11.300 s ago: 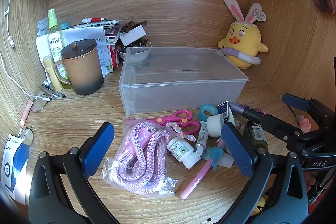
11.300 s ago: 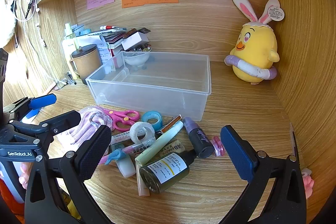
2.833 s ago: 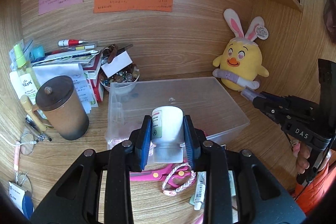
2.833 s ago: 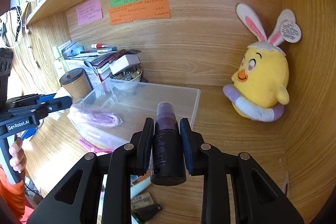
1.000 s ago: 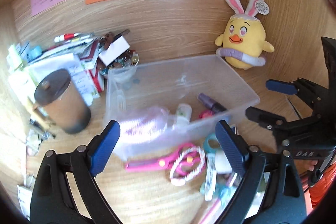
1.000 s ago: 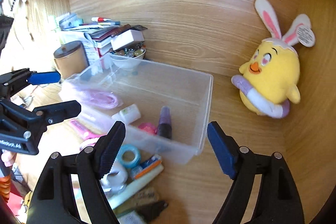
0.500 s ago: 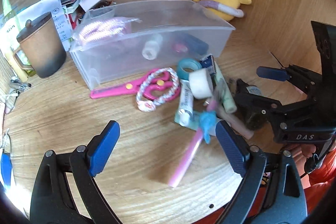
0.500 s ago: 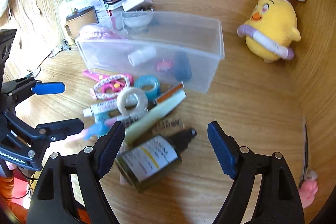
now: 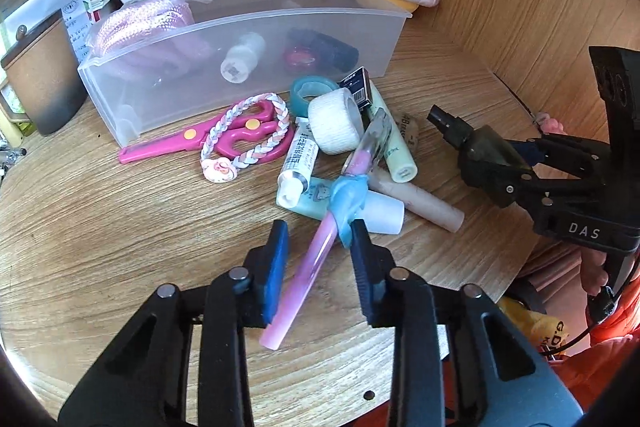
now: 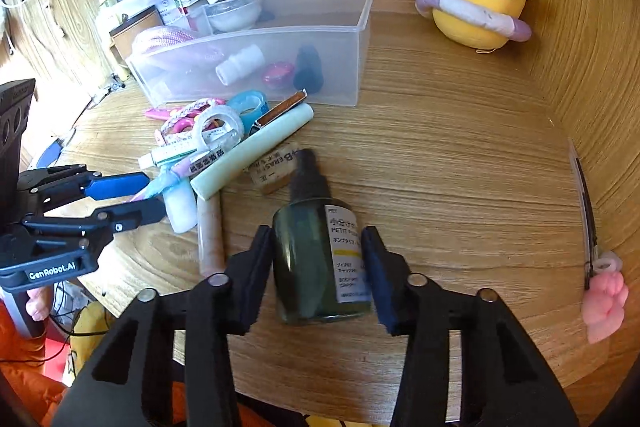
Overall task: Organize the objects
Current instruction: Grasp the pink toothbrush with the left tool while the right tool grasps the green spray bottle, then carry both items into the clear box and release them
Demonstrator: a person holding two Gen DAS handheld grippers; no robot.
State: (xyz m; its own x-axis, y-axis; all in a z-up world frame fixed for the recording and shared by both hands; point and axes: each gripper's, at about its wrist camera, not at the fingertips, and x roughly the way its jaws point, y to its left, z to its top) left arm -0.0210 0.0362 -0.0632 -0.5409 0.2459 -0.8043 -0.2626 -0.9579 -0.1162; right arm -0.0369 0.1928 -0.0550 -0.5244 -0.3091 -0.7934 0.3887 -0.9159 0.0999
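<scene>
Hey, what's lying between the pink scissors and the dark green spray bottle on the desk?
In the right wrist view, between the pink scissors and the dark green spray bottle lie a white tape roll, a pale green tube and an eraser.

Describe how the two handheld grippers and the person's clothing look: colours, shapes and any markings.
Both grippers, left gripper and right gripper, are black angular frames with silver rivets and blue finger pads. White lettering reads GenRobot.AI on the left and DAS on the right. The person's clothing looks orange.

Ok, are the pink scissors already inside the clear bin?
No, the pink scissors lie on the wooden desk in front of the clear bin, outside its front wall, with a braided cord looped over their handles.
</scene>
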